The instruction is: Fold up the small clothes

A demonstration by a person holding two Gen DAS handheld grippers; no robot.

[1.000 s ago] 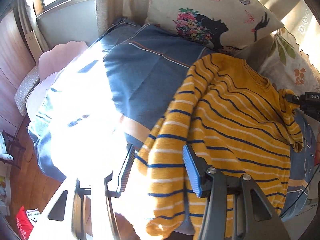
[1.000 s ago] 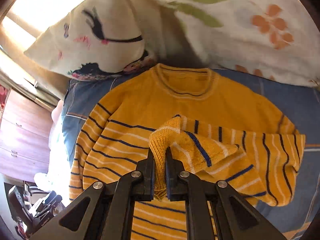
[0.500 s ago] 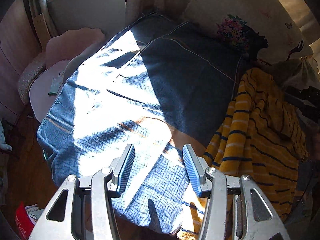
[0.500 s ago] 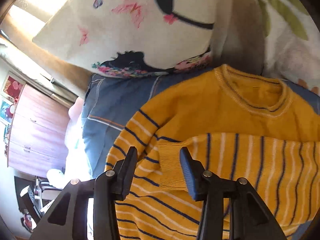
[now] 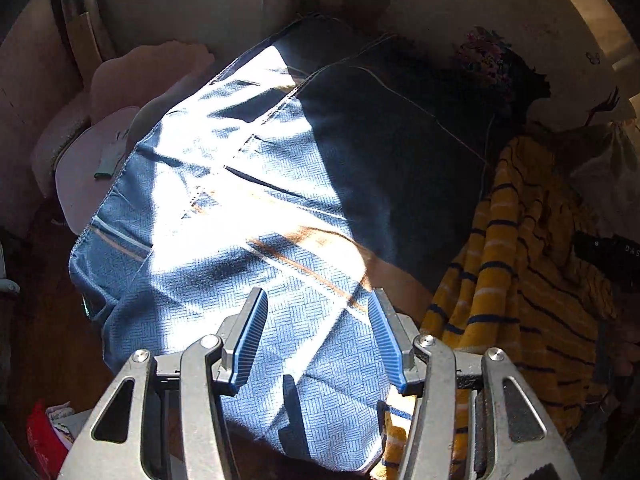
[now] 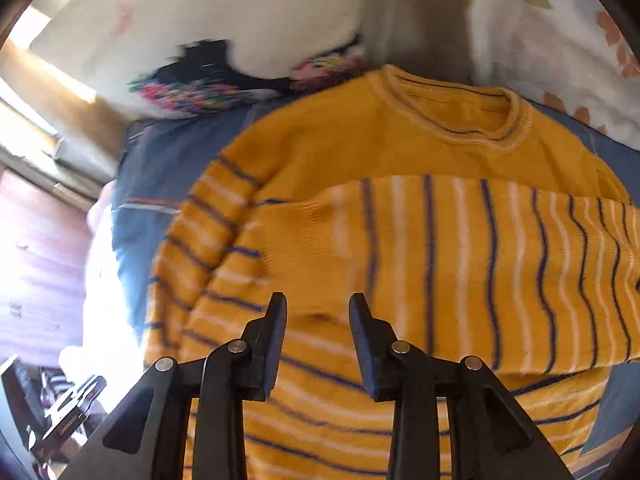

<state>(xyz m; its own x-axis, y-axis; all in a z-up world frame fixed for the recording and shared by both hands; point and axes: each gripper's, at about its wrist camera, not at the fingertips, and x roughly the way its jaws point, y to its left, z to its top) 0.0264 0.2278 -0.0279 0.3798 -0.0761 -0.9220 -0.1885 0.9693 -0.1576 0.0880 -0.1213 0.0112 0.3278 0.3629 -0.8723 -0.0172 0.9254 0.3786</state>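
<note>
A yellow sweater (image 6: 360, 152) with navy and white stripes lies flat on a blue bedspread (image 6: 160, 152), collar toward the pillows. One sleeve (image 6: 460, 264) is folded across its chest. My right gripper (image 6: 318, 308) is open and empty, hovering just above the sleeve's cuff end. My left gripper (image 5: 316, 312) is open and empty over the sunlit bedspread (image 5: 248, 216), left of the sweater (image 5: 520, 280), which shows at the right edge of that view.
Two printed pillows (image 6: 224, 20) (image 6: 560, 52) lie against the head of the bed. A pink chair (image 5: 120, 92) stands by the bed's far left side. A wooden cabinet (image 6: 36, 264) stands left of the bed.
My right gripper opened and let go of the sleeve cuff, which now lies across the sweater's chest. My left gripper swung left, away from the sweater, over the bare bedspread.
</note>
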